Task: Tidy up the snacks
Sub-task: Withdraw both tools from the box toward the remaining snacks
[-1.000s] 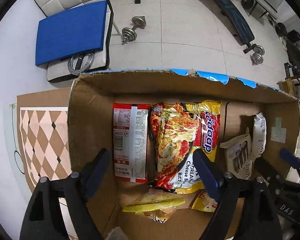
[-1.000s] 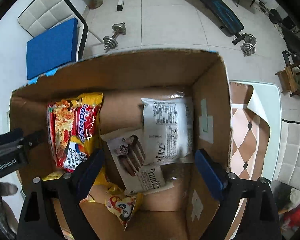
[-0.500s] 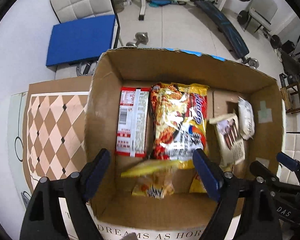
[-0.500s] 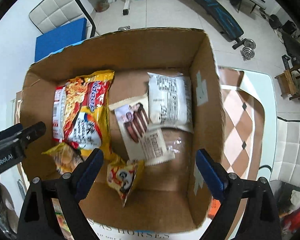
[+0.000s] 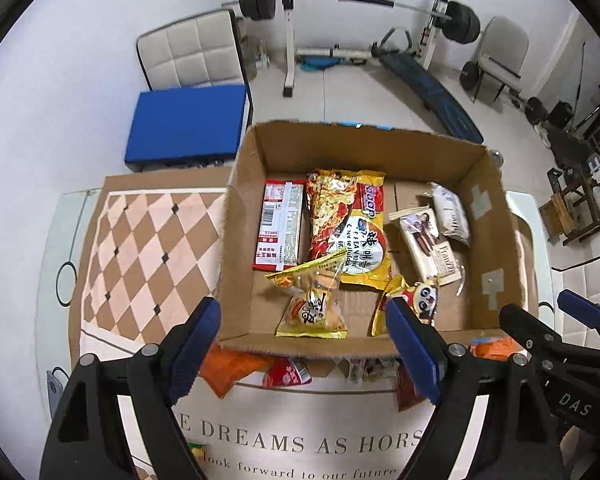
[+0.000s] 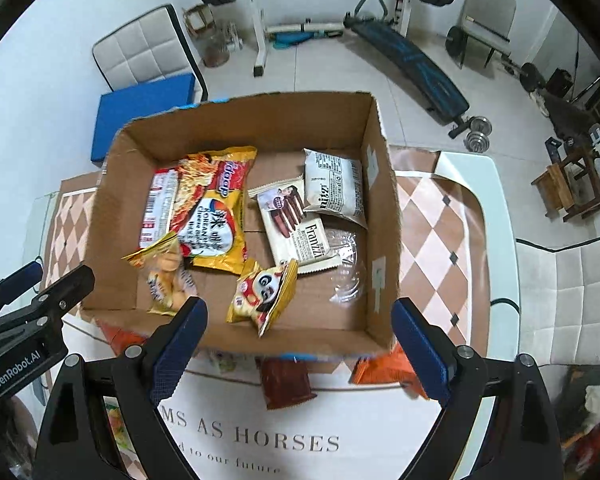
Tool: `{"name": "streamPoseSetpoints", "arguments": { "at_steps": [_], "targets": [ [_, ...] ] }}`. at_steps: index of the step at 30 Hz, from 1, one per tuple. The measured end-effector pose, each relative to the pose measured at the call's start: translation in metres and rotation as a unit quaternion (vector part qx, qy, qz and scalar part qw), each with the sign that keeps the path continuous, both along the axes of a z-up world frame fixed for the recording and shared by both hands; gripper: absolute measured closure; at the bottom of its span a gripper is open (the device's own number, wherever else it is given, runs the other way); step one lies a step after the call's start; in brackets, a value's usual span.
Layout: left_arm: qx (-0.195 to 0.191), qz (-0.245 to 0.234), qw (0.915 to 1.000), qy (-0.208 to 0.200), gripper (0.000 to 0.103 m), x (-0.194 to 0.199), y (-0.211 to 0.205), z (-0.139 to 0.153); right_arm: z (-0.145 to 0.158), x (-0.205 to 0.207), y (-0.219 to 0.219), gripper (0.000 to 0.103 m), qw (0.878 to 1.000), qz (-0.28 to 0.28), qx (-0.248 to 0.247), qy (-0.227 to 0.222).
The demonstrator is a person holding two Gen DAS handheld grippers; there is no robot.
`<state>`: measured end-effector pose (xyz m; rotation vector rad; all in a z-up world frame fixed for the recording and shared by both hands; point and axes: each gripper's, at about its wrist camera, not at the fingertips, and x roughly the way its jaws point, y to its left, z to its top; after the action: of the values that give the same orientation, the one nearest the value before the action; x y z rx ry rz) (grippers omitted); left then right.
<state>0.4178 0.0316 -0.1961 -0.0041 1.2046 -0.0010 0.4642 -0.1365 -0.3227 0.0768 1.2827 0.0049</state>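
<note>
Lying outside the cardboard box [image 6: 382,216], pressed against the foot of its near wall, a row of loose snack packets waits on the white mat [image 6: 284,440]: an orange packet [image 6: 384,370] toward the right, a dark red-brown packet [image 6: 286,384] in the middle, and in the left wrist view another orange packet [image 5: 230,366] at the left with a small red one [image 5: 286,374] beside it. Their long axes are hard to judge, as the wall hides their far ends. Each sits just below and between the fingertips of the gripper above it. The right gripper [image 6: 298,350] hangs empty with its jaws wide apart, nearest the dark red-brown and right-hand orange packets. The left gripper [image 5: 304,346], likewise empty and spread, is nearer the left orange and red ones. My guess is the coming move is a short drop straight down onto one of these. Inside the box, noodle packs [image 6: 216,208] lie left, wafer packs [image 6: 300,224] right.
</note>
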Motion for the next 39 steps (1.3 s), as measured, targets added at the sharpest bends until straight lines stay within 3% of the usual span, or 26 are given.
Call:
{"name": "streamPoseSetpoints", "arguments": {
  "at_steps": [7,12,17,20,25,30,35,39],
  "targets": [
    [0.003,0.004,0.9995,-0.030,0.019,-0.033,0.004,0.023,0.028,-0.038,0.005,0.008,0.999,-0.007,0.018,-0.026],
    [0.006,0.027,0.9995,-0.011,0.019,-0.059,0.015,0.009,0.023,-0.059,0.012,0.008,0.999,-0.009,0.036,-0.016],
    [-0.025,0.086,0.9940,0.063,0.019,-0.088,0.051,-0.042,-0.018,-0.078,0.019,0.008,0.998,-0.008,0.054,0.034],
    [-0.040,0.133,0.9826,0.123,0.019,-0.108,0.081,-0.081,-0.053,-0.085,0.023,0.008,0.996,-0.012,0.059,0.073],
    [-0.038,0.187,0.9642,0.184,0.019,-0.141,0.119,-0.136,-0.107,-0.085,0.029,0.008,0.991,-0.017,0.058,0.122],
    [-0.025,0.226,0.9498,0.215,0.019,-0.170,0.148,-0.169,-0.148,-0.081,0.036,0.008,0.986,-0.008,0.039,0.159],
    [-0.015,0.231,0.9445,0.233,0.019,-0.184,0.157,-0.188,-0.175,-0.076,0.039,0.008,0.984,-0.005,0.024,0.177],
    [-0.012,0.227,0.9455,0.233,0.019,-0.188,0.158,-0.191,-0.190,-0.070,0.043,0.009,0.984,-0.004,0.004,0.181]
  ]
}}
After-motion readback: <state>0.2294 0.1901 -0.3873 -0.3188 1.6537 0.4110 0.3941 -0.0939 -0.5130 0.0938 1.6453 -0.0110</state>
